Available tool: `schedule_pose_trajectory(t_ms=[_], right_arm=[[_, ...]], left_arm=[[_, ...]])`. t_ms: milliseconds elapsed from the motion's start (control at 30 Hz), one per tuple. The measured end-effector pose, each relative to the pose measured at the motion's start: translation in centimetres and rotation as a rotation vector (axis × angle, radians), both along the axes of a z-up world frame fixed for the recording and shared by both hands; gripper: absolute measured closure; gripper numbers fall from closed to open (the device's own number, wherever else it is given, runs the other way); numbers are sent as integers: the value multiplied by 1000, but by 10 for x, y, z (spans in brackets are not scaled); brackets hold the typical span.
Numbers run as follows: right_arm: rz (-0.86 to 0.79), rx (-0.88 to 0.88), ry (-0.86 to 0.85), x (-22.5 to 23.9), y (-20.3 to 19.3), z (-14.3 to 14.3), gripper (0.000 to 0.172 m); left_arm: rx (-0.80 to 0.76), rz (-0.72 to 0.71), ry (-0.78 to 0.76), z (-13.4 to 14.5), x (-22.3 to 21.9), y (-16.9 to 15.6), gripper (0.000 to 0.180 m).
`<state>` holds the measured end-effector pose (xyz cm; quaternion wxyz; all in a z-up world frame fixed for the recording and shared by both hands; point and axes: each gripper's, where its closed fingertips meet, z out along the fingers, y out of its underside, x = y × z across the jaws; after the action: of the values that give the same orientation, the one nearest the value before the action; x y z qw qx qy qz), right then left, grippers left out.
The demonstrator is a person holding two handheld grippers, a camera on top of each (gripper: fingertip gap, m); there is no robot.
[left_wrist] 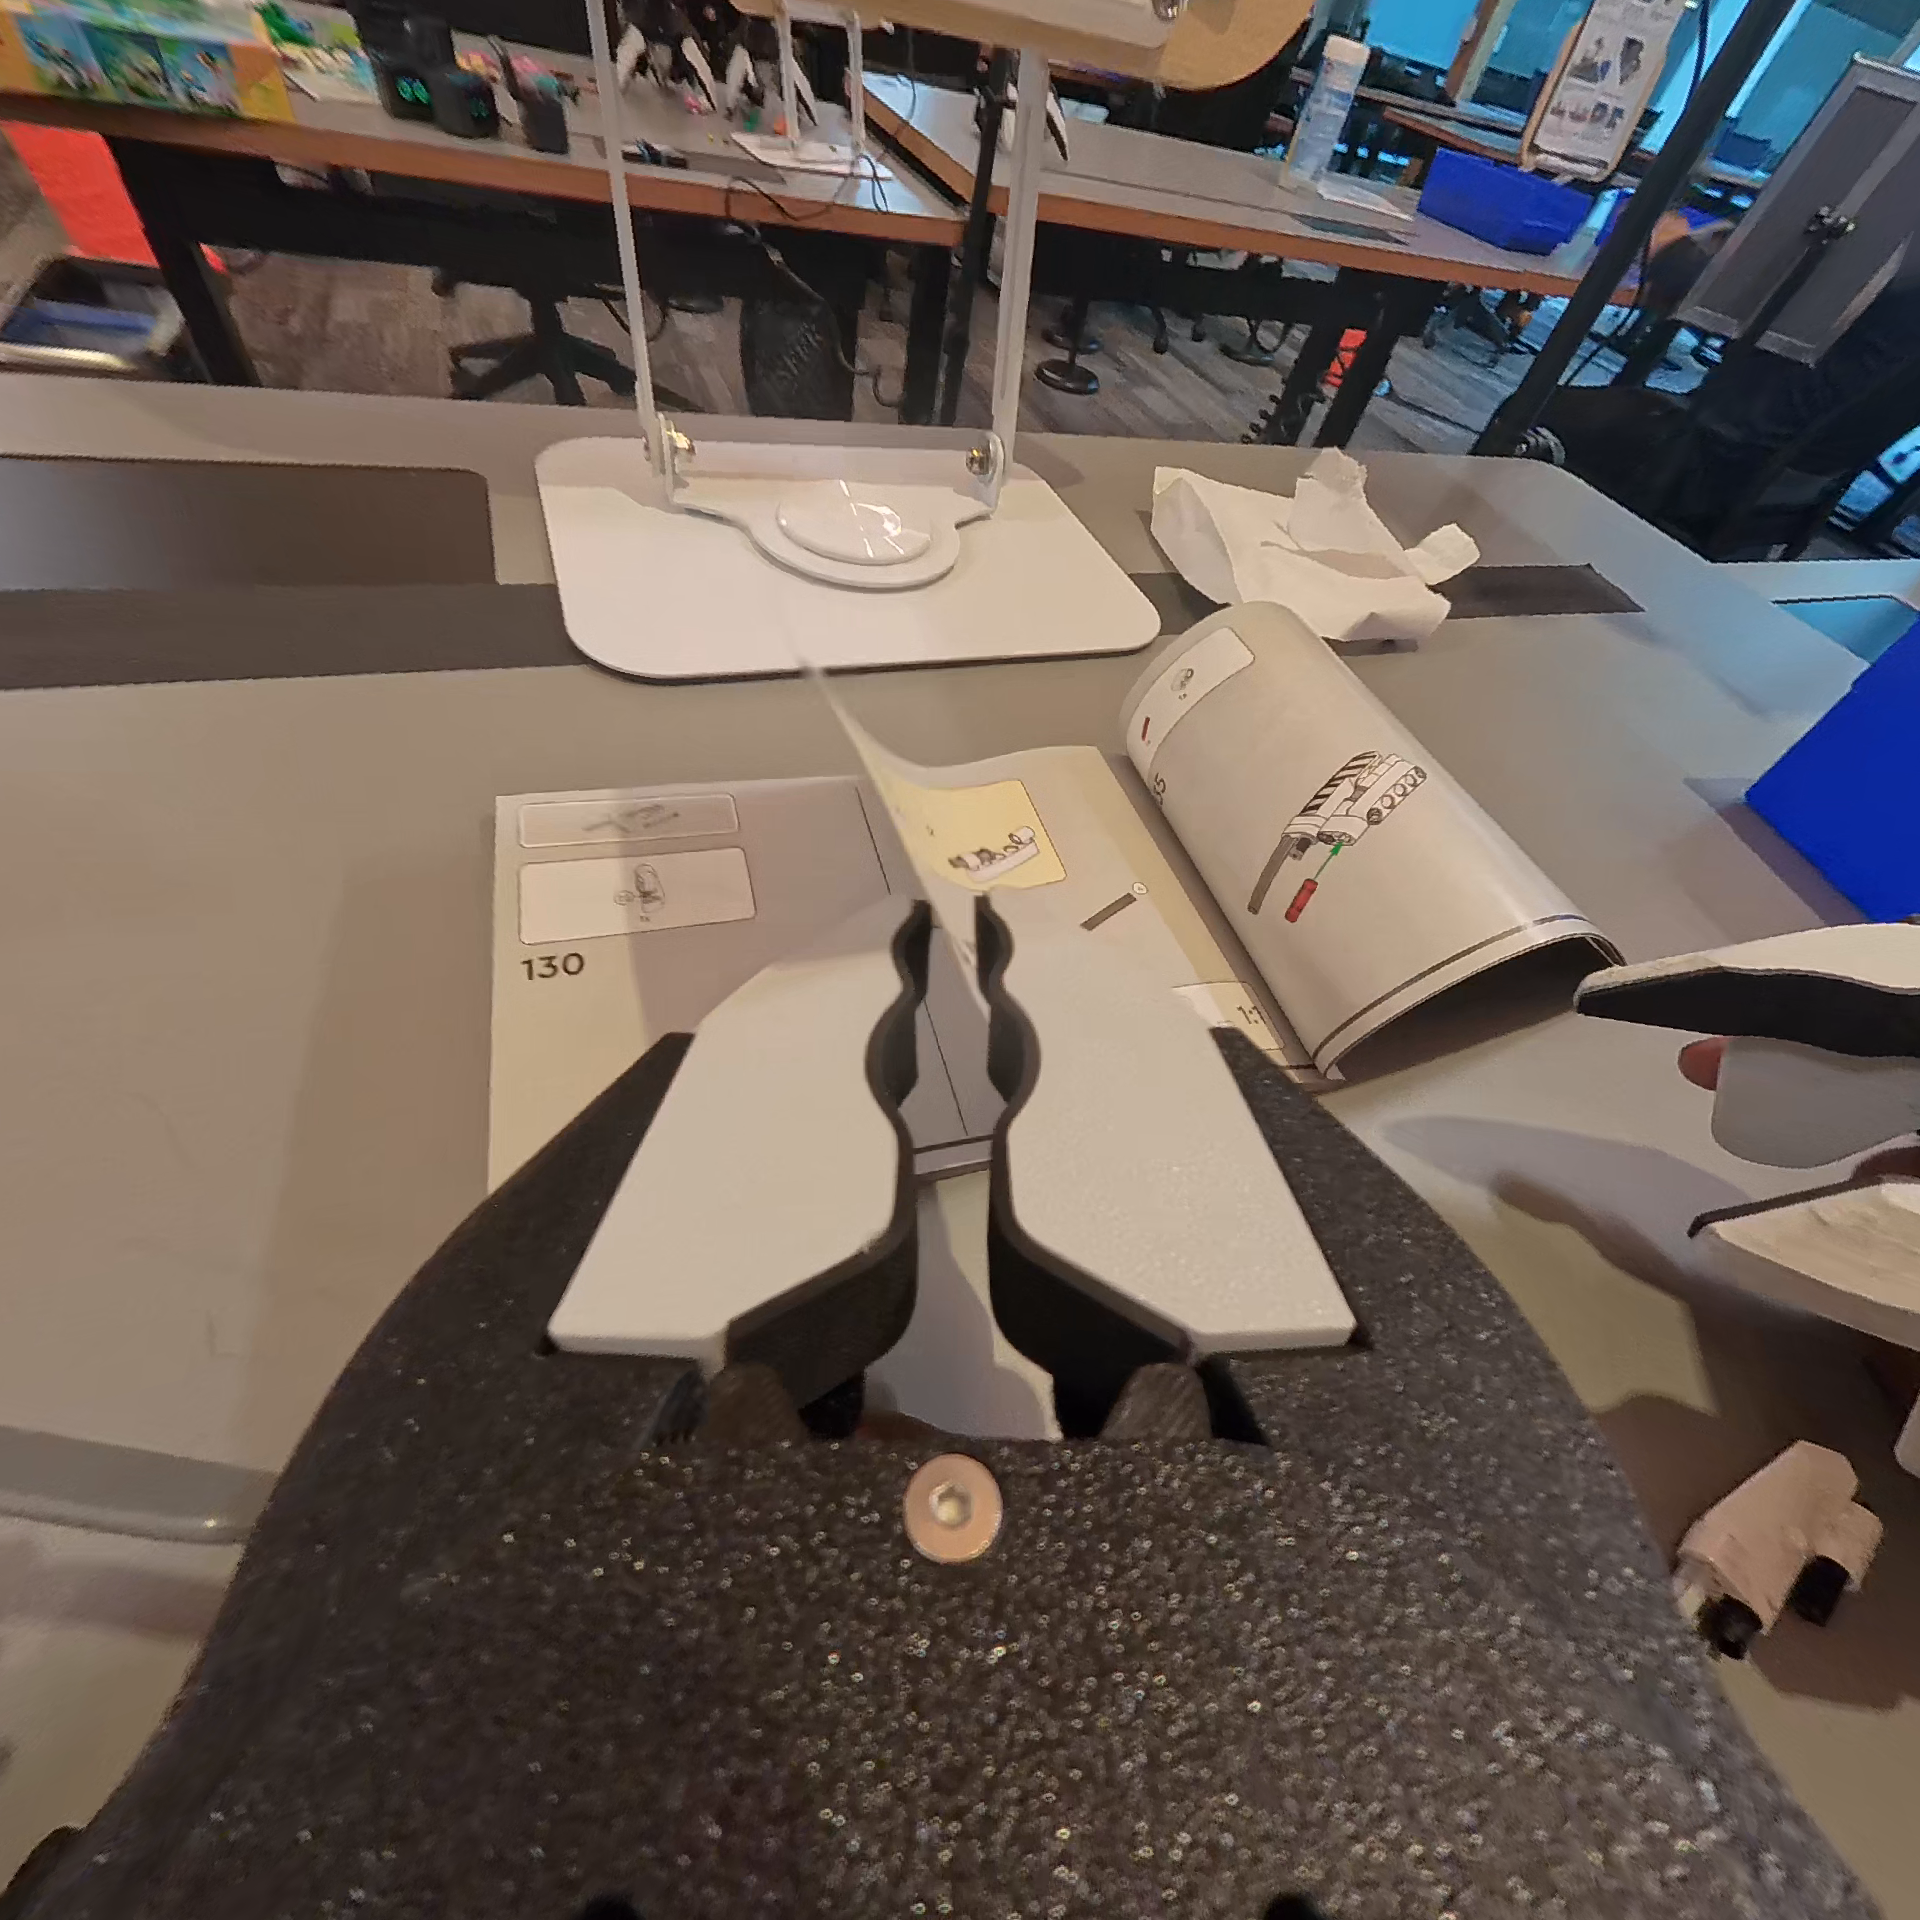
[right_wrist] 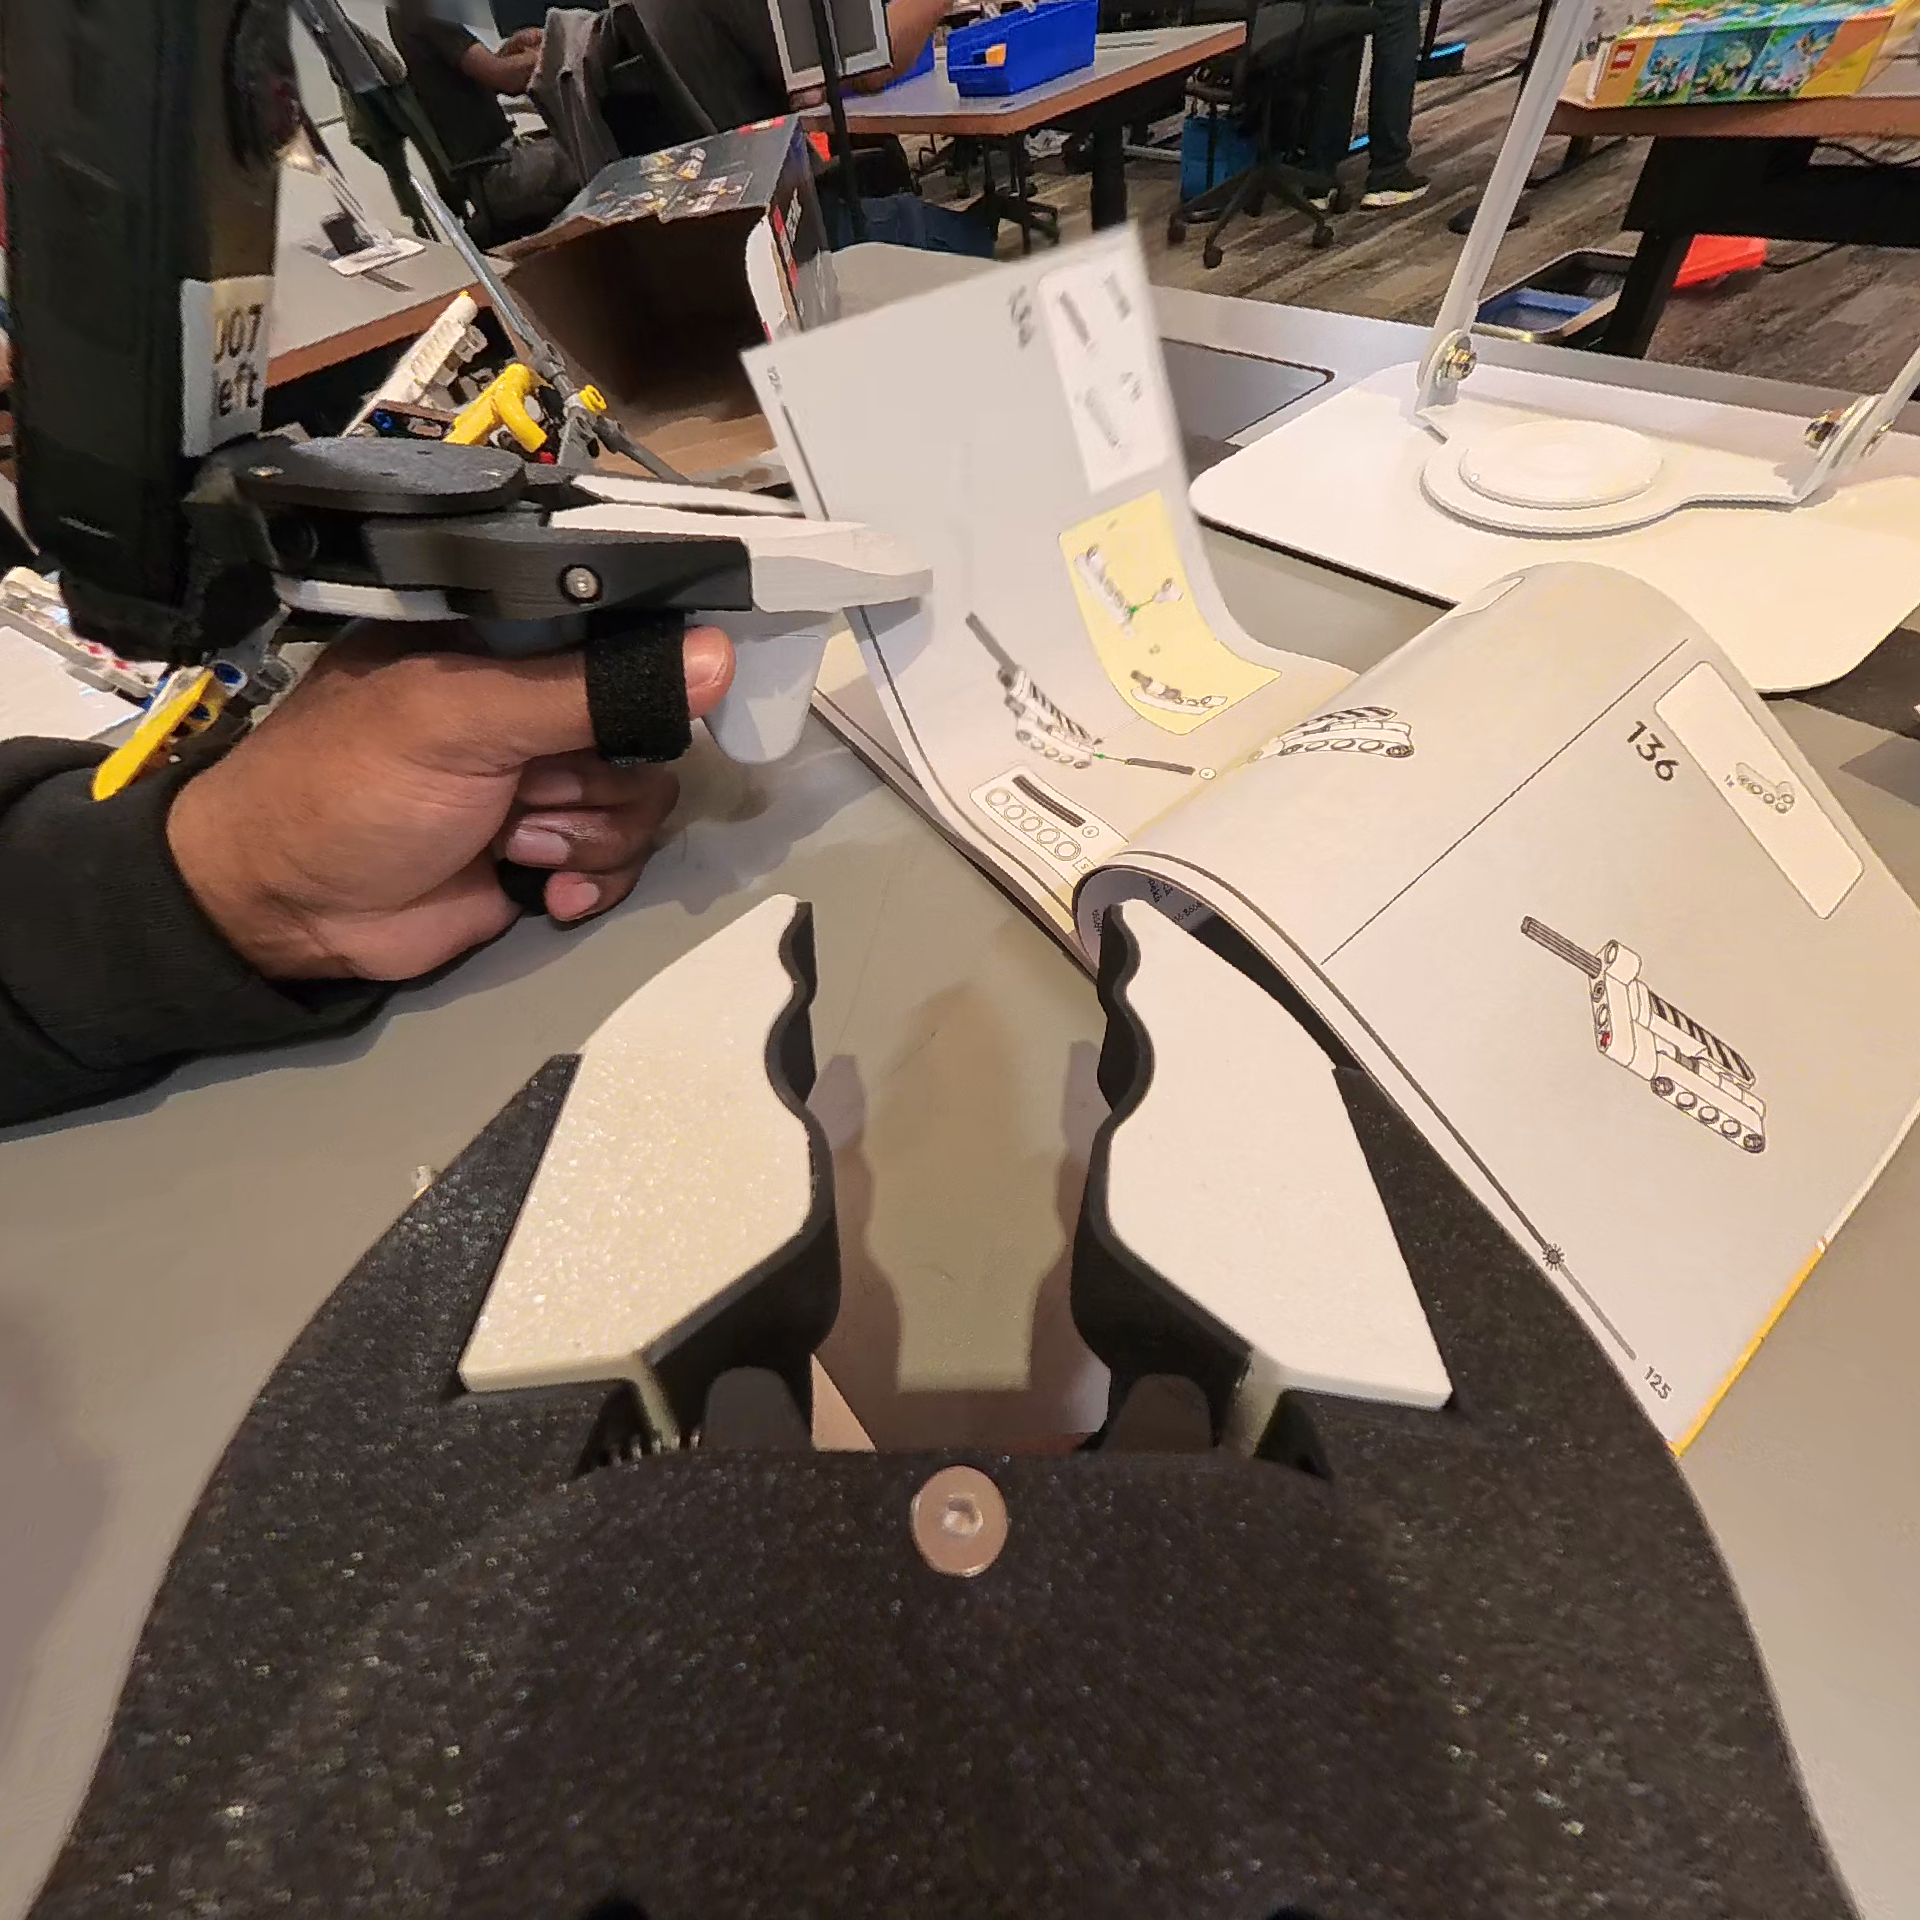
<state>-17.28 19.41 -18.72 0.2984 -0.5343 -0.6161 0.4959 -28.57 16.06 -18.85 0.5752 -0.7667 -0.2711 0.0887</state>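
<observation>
An open instruction booklet (left_wrist: 686, 997) lies on the grey table (left_wrist: 260, 831). My left gripper (left_wrist: 951, 914) is shut on one page (left_wrist: 862, 748), which stands up edge-on between the pads. The right wrist view shows the left gripper (right_wrist: 894, 566), held by a hand (right_wrist: 395, 810), pinching the outer edge of that lifted page (right_wrist: 987, 468). My right gripper (right_wrist: 956, 914) is open and empty, low over the table at the booklet's near edge. Its right fingertip (right_wrist: 1117, 935) touches the curled bundle of right-hand pages (right_wrist: 1558, 935). The right gripper also shows in the left wrist view (left_wrist: 1766, 997).
A white stand base (left_wrist: 852, 582) sits behind the booklet, with crumpled white paper (left_wrist: 1309, 540) to its right. A blue box (left_wrist: 1860, 790) is at the far right. A small white brick piece (left_wrist: 1777, 1548) lies near. A cardboard box (right_wrist: 665, 270) and a brick model (right_wrist: 499, 405) stand at the left. Between my right fingertips and the small white brick piece (left_wrist: 1777, 1548) there is roughly 9 cm.
</observation>
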Motion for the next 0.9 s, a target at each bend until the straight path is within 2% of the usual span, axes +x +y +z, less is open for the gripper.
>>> schedule_pose_trajectory(t_ms=[133,267,433,500,600,733,900], right_arm=[[-4,-1,3,0,1,0,119],[-25,-13,16,1,4,3,119],[-47,-21,7,13,9,2,121],[-48,-30,-11,22,10,0,121],[-50,-21,-50,34,9,-5,122],[-69,38,-118,44,9,-15,124],[-98,99,-220,57,12,-29,124]], left_arm=[[8,36,72,7,0,-3,155],[33,72,230,26,7,-8,140],[49,21,382,45,39,-13,139],[74,-88,454,50,62,-10,140],[27,-304,492,37,100,0,150],[-104,-568,361,0,139,11,151],[-299,-746,296,-31,158,6,150]])
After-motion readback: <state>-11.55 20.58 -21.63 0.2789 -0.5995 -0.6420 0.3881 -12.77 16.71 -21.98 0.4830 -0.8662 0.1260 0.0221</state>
